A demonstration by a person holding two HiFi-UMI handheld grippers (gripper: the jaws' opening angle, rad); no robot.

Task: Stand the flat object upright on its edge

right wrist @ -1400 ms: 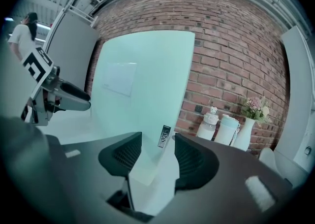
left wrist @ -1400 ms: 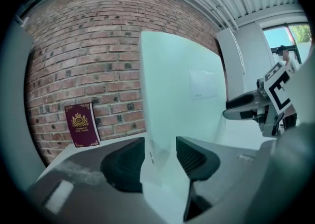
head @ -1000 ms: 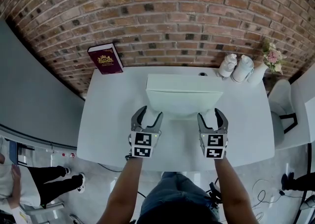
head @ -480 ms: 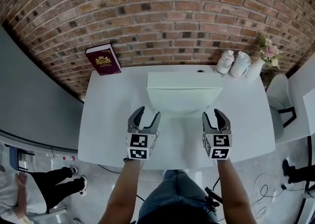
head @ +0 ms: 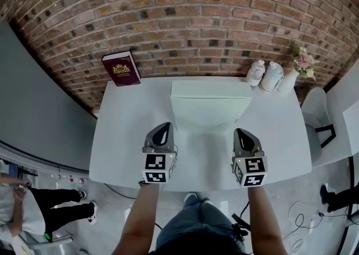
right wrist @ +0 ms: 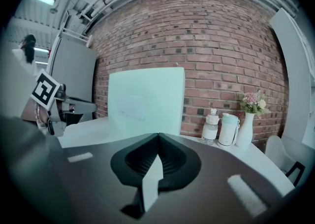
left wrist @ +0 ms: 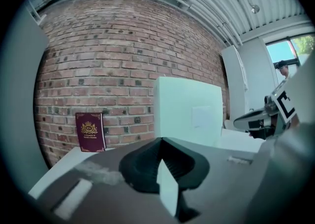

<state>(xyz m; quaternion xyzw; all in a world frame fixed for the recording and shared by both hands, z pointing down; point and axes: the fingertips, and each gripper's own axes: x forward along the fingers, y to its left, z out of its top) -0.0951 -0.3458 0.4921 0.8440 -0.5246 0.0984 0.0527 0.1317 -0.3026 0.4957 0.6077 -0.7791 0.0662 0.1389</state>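
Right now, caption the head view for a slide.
Board upright on table; left claw and right claw shut, clear of it.

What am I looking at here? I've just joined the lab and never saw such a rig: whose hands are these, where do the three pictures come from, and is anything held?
No robot: a person holds a two-jaw gripper in each hand. One picture comes from a camera on their head, looking down; the other two ride on the grippers, looking along the jaws. The left gripper and right gripper have just closed on nothing, short of the pale green board, which stands upright on the white table. By the brick wall: a maroon book at left, a bottle, a flask and a vase of flowers at right.
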